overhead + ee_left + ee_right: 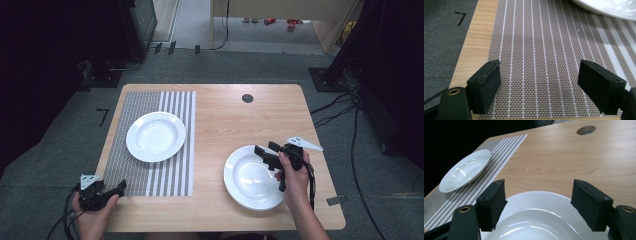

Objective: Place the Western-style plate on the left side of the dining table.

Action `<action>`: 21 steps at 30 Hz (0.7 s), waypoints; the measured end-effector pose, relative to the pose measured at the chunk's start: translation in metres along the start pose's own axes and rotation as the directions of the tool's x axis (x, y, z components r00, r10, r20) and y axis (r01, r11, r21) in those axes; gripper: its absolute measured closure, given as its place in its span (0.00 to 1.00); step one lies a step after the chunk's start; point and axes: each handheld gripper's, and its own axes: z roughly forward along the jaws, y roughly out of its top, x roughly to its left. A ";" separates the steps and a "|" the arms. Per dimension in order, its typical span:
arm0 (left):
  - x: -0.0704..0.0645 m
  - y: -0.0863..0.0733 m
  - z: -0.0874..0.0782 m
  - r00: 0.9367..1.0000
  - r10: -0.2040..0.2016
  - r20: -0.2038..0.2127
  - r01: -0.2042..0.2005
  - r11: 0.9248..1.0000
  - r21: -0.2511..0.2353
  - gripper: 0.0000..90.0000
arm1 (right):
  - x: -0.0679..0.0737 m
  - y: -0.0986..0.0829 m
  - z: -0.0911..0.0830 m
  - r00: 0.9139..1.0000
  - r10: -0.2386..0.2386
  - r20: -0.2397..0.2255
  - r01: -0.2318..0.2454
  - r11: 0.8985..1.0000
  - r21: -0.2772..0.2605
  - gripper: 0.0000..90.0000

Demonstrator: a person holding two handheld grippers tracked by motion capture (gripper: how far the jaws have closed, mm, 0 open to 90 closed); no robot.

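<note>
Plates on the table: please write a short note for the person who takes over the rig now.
Right gripper: open, above the white ceramic plate stack on bare wood at the table's right front, holding nothing.
Left gripper: open, at the near edge of the grey striped woven placemat.
Done: one white deep plate lies on the placemat.
Left: probably grasp and move the stack's top plate.

This looks like a lab or test room. A small wooden desk [220,120] stands on grey carpet [60,145]. Black cables [345,107] snake over the floor at 3 o'clock. Dark machine stands [127,30] wait at 11 o'clock. Black tape marks [102,116] sit at 9 o'clock.
</note>
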 end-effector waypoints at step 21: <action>-0.011 -0.009 0.007 0.990 0.119 -0.081 -0.121 0.993 -0.014 0.19 | -0.061 -0.025 -0.062 0.984 0.093 0.154 -0.089 0.995 -0.033 0.32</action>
